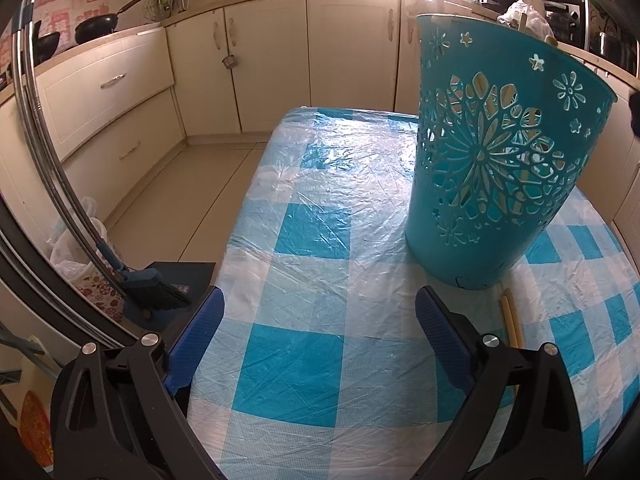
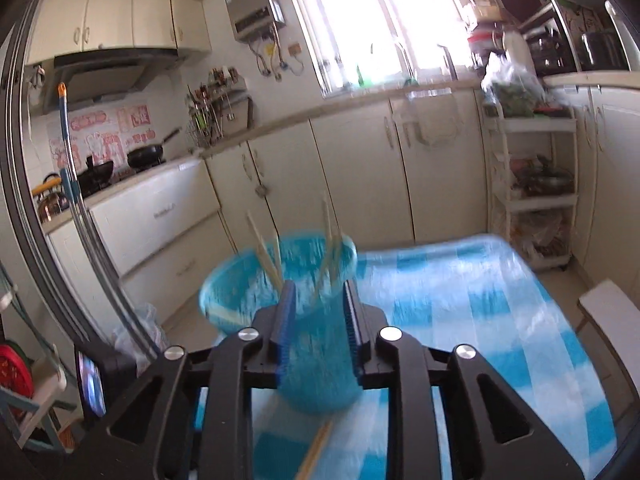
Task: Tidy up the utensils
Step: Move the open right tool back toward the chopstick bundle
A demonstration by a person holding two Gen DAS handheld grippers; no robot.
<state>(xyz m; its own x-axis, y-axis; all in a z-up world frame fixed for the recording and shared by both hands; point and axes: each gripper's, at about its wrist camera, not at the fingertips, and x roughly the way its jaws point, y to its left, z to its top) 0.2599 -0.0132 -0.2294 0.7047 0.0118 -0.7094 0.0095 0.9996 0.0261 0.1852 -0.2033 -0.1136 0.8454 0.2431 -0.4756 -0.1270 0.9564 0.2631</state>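
A teal basket (image 1: 500,160) with flower cut-outs stands on the blue-and-white checked table (image 1: 296,240); pale sticks show through its holes. A pair of wooden chopsticks (image 1: 512,320) lies on the cloth in front of the basket's base. My left gripper (image 1: 320,308) is wide open over bare cloth, short of the basket, with nothing between its fingers. The right wrist view is blurred. In it my right gripper (image 2: 319,304) hovers just before the basket (image 2: 280,280), its jaws a narrow gap apart and holding nothing. Several chopsticks (image 2: 264,256) stand in the basket, and one chopstick (image 2: 316,452) lies on the table below.
A broom (image 1: 156,292) and plastic bags (image 1: 80,240) sit on the floor left of the table. Cream cabinets (image 1: 272,60) run behind it. A white shelf trolley (image 2: 532,200) and a white stool (image 2: 608,312) stand to the right, and a phone (image 2: 92,384) is propped at the lower left.
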